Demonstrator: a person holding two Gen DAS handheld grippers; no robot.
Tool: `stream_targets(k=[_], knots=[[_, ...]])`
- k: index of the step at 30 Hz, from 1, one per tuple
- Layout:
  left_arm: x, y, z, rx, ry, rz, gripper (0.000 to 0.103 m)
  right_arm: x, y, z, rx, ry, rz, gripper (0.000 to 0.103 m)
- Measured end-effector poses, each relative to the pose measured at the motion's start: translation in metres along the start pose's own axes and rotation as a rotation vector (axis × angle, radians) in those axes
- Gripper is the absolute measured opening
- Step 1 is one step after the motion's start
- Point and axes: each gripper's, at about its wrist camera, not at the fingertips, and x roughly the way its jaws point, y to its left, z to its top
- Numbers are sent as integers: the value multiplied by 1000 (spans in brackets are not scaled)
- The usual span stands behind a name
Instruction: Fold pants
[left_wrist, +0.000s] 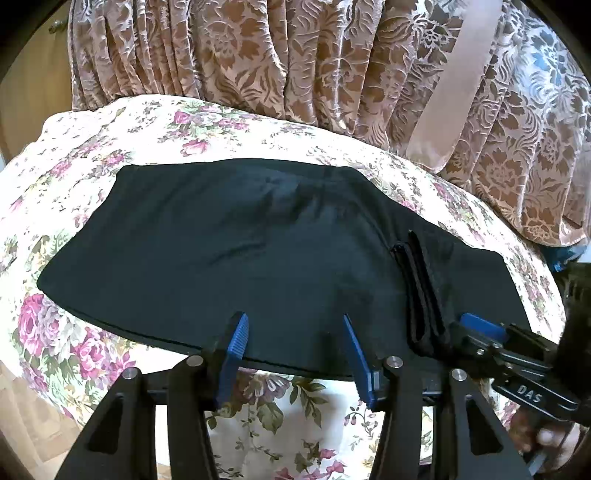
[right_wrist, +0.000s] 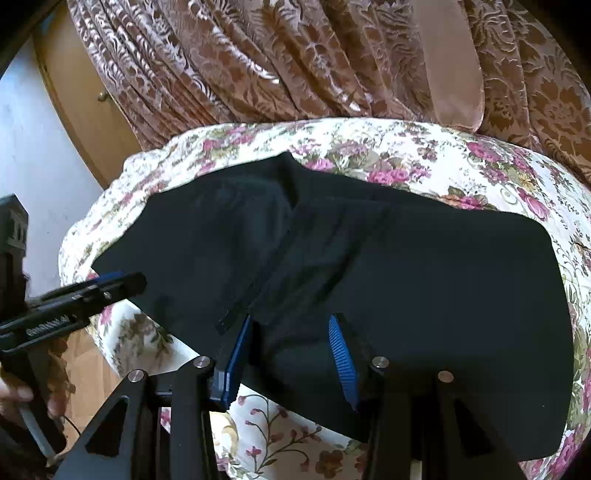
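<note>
Dark pants lie flat on a floral bedspread, folded lengthwise, with the waistband and zipper at the right end. My left gripper is open, its blue pads just over the near hem edge. My right gripper is open over the pants near the zipper. The right gripper also shows in the left wrist view at the waistband. The left gripper shows in the right wrist view at the pants' left corner.
A brown patterned curtain with a pale tie-back hangs behind the bed. A wooden door and white wall stand at the left. Wood floor shows below the bed's near edge.
</note>
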Motion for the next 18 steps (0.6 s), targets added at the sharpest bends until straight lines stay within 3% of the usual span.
stream_targets(k=[3,5,8,10,13,18], knots=[[-1,1,-1,4,-4,3,53,6,2,1,-22,5,-10,37],[0,4,-3,-4,-5,15,53,12,6,1,-44,7,-27,25],[0,15,-7,-25,0,31,53,24,13,-1,-99,-1,-57,24],[-2,28,-8,-73,8,4,53,25,16,-2,-105,-8,-72,24],[-9,66,-10,-235,4,-80,63,23,17,-3,-110,-10,-73,25],[-19,153,-23,-586,-34,-169,63,17,10,-5,-55,-30,-44,26]])
